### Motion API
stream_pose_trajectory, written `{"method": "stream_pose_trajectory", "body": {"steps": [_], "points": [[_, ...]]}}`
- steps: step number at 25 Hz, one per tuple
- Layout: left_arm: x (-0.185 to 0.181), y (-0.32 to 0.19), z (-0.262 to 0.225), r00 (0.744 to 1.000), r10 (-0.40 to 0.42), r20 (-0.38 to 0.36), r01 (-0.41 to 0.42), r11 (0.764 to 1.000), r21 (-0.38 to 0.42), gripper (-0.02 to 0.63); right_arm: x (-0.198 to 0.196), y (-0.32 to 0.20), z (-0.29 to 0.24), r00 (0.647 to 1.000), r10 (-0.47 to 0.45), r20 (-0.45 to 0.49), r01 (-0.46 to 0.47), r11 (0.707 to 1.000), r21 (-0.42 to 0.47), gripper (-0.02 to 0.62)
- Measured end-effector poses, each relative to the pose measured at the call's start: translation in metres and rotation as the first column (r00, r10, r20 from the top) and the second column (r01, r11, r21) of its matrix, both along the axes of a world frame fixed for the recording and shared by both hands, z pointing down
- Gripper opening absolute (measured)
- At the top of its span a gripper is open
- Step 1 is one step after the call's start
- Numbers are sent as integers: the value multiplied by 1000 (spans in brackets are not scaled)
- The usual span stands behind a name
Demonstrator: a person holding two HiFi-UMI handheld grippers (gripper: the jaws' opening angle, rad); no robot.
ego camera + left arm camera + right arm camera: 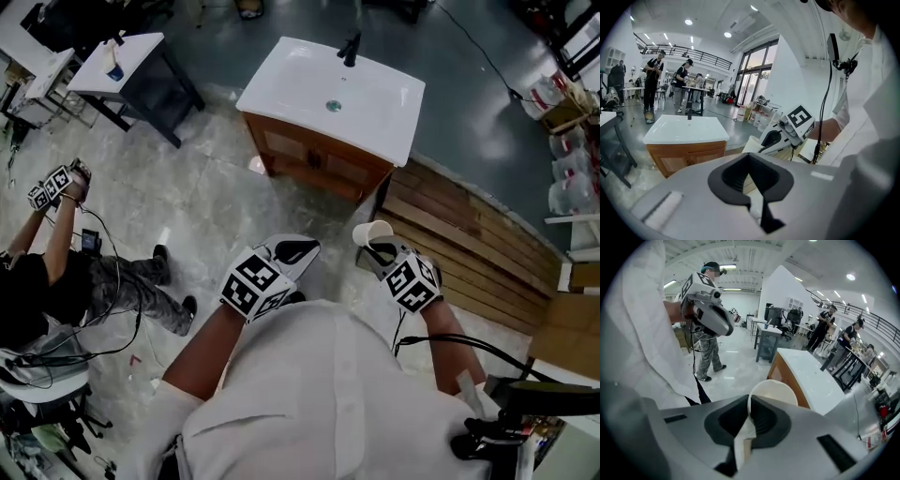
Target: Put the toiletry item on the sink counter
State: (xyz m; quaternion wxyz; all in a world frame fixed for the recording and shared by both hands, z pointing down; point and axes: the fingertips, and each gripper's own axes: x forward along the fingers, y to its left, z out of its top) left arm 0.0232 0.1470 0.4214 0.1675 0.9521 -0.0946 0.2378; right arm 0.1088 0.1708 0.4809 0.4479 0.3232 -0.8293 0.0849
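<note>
The toiletry item is a white cup (pixel 372 232), and my right gripper (pixel 379 249) is shut on its rim. In the right gripper view the cup (pixel 773 392) stands out past the jaws, its wall pinched between them. My left gripper (pixel 294 251) is held beside it to the left, shut with nothing in it. The left gripper view shows that cup (pixel 751 144) and the right gripper (pixel 774 138) off to the right. The sink counter (pixel 375 117), a white basin top on a wooden cabinet with a black faucet (pixel 350 49), stands ahead across the floor, apart from both grippers.
Wooden planks (pixel 469 246) lie on the floor right of the cabinet. A small white table (pixel 131 58) with a dark frame stands at the far left. A person (pixel 84 281) sits on the floor at the left with another gripper. Clear jugs (pixel 572 178) line the right edge.
</note>
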Motion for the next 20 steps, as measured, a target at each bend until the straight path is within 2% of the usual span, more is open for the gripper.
{"method": "stream_pose_trajectory", "body": {"steps": [4, 11, 15, 20], "points": [[-28, -60, 6, 1000, -25, 4, 25, 1000, -1, 6, -18, -76, 7, 998, -47, -29, 48, 999, 13, 14], [-64, -136, 11, 991, -136, 3, 136, 991, -12, 6, -26, -198, 13, 975, -174, -137, 181, 983, 39, 14], [-69, -189, 25, 978, -207, 12, 208, 978, -19, 6, -20, -277, 22, 962, -221, -163, 233, 971, 57, 14], [-57, -254, 34, 958, -287, 20, 287, 958, -8, 6, -15, -369, 39, 939, -305, -162, 317, 947, 55, 14]]}}
